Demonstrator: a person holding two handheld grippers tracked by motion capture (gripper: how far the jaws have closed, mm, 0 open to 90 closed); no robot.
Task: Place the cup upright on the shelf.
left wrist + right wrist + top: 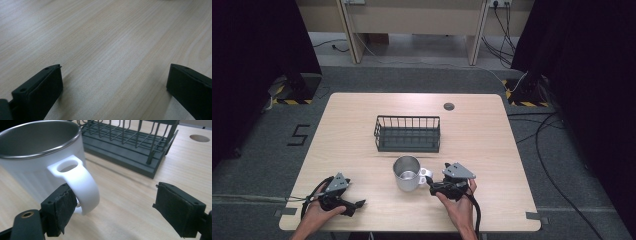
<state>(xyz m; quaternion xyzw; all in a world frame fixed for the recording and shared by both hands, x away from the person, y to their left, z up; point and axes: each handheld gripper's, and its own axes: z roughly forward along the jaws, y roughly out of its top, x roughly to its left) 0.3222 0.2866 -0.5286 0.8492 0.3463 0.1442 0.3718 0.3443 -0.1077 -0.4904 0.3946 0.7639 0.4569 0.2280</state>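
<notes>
Right by your right gripper (117,212) sits the mug (407,173), upright on the table (492,150) just in front of the wire basket (407,133). Its white handle (80,182) points at you and lies against the inner face of one jaw, while the other jaw stands well clear, so that gripper's spread and pinching nothing. Your left gripper (112,90) is wide open too, over bare wood, well apart from the mug.
</notes>
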